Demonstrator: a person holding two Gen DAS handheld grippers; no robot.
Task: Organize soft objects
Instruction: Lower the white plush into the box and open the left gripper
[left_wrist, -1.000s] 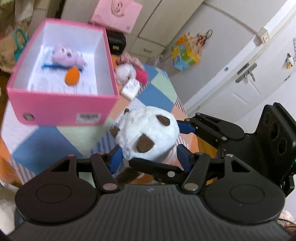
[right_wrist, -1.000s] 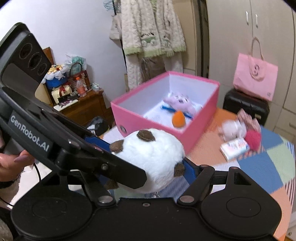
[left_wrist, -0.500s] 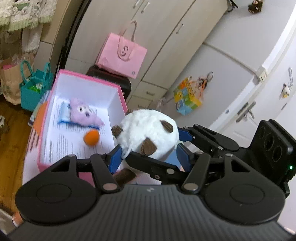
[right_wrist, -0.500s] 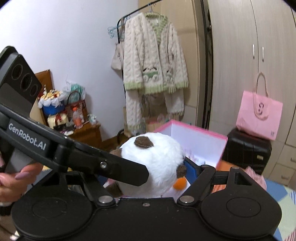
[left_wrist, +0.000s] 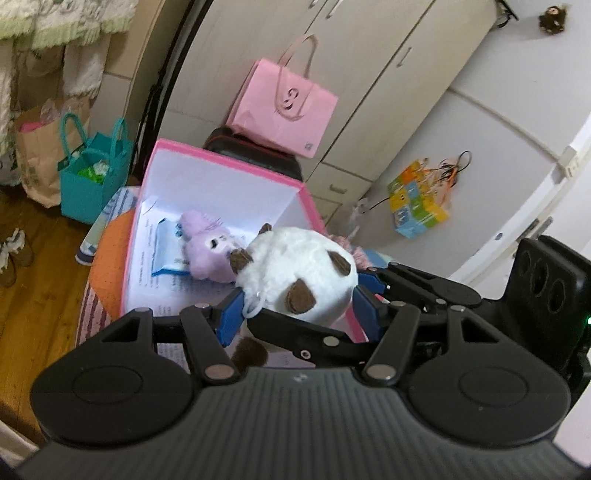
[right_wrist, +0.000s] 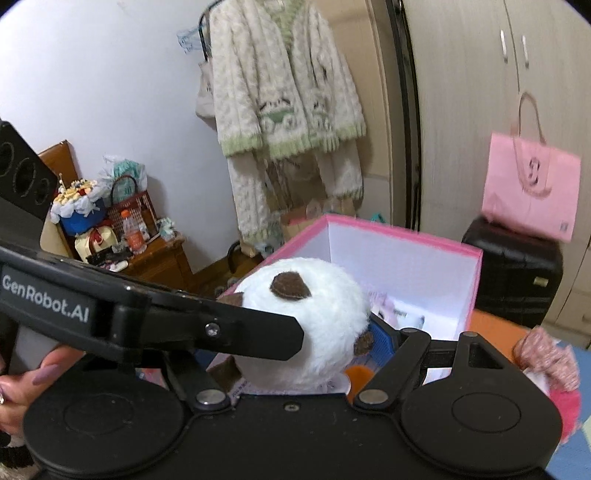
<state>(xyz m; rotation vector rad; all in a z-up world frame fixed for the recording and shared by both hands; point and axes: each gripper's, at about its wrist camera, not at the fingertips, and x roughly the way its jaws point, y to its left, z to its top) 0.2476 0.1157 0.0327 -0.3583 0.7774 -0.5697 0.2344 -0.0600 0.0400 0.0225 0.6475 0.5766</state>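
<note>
Both grippers hold one round white plush with brown patches (left_wrist: 295, 273), seen also in the right wrist view (right_wrist: 306, 317). My left gripper (left_wrist: 295, 306) is shut on it with blue pads on either side. My right gripper (right_wrist: 310, 332) is shut on the same plush, crossing the left one. The plush hangs over the open pink box (left_wrist: 221, 162), whose far wall shows in the right wrist view (right_wrist: 402, 229). Inside the box lie a lilac plush (left_wrist: 207, 247), a blue-and-white packet (left_wrist: 166, 251) and an orange ball (right_wrist: 360, 373).
A pink frilly soft item (right_wrist: 546, 354) and a red pompom (right_wrist: 565, 406) lie on the patchwork cloth right of the box. A pink bag (left_wrist: 284, 107) sits on a black case (right_wrist: 517, 269) behind. A teal bag (left_wrist: 92, 173) stands on the floor.
Both grippers carried the white plush up from the patchwork cloth and over the pink box. The box interior now lies directly beneath the plush.
</note>
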